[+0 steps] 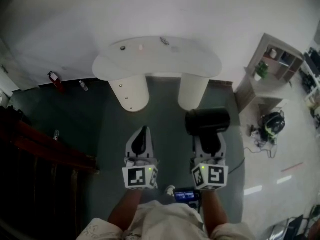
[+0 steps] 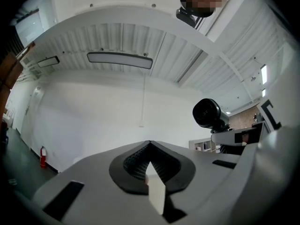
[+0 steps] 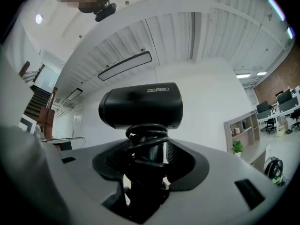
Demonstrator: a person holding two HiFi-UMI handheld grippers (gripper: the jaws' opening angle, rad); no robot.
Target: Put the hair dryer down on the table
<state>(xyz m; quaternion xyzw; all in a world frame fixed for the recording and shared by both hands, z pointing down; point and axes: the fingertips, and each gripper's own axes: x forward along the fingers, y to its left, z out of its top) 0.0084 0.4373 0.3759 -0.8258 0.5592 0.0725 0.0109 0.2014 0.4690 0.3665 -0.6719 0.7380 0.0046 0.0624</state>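
Note:
In the head view the black hair dryer [image 1: 207, 120] sits crosswise above my right gripper [image 1: 207, 135], which is shut on its handle. The right gripper view shows the barrel [image 3: 140, 106] standing up out of the jaws, with the black cord [image 3: 146, 142] wound round the handle between them. My left gripper [image 1: 144, 131] is beside it at the same height, shut with nothing in it; its tips [image 2: 150, 145] meet. From the left gripper view the dryer [image 2: 208, 112] shows to the right. The white table [image 1: 200, 64] lies ahead, beyond both grippers.
Three small items [image 1: 140, 47] lie on the tabletop near its far edge. Two thick white legs [image 1: 131, 91] stand under it. To the right are a shelf unit [image 1: 280, 59], a plant [image 1: 260, 70] and a bag [image 1: 274, 123] on the floor. At left runs a dark red stair rail [image 1: 40, 149].

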